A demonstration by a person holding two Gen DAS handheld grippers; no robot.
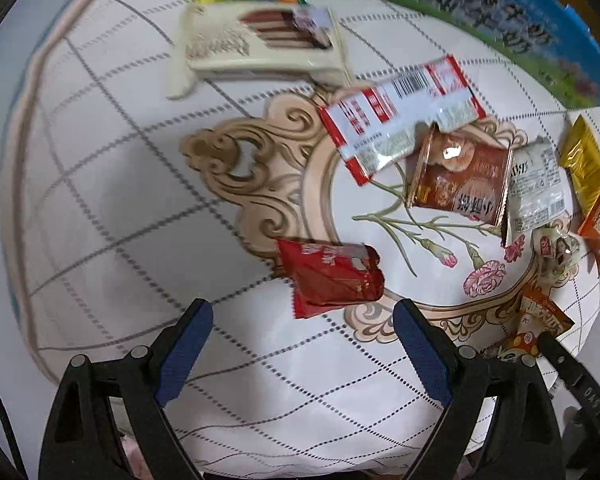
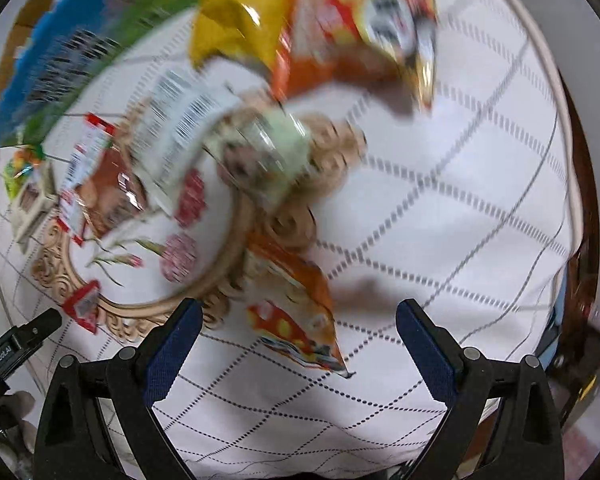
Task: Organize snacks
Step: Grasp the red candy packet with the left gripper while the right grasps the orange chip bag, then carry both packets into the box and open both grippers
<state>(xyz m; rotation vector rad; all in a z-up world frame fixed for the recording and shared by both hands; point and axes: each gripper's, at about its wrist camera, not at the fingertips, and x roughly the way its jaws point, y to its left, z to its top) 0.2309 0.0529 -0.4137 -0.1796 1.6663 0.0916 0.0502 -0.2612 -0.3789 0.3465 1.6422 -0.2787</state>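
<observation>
Left gripper [image 1: 302,334] held wide, empty, above red packet [image 1: 332,276]. Right gripper [image 2: 298,332] spread wide, empty, over orange packet [image 2: 296,308]. Snacks scattered on tablecloth [image 1: 112,184]. Risk judged: thin wrappers slipped, cloth pinched instead.

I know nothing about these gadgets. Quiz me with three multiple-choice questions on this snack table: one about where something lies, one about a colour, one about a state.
1. Which snack lies nearest the left gripper?
A. the cream wafer box
B. the red packet
C. the gold packet

2. What colour are the pads on the gripper fingers?
A. blue
B. yellow
C. white

3. How do the right gripper's jaws stand?
A. shut on a packet
B. shut on nothing
C. open, holding nothing

Answers:
1. B, the red packet lies just ahead of the fingertips, on the tablecloth.
2. A, both pads are dark blue.
3. C, the jaws stand wide apart above an orange packet that they do not press.
</observation>
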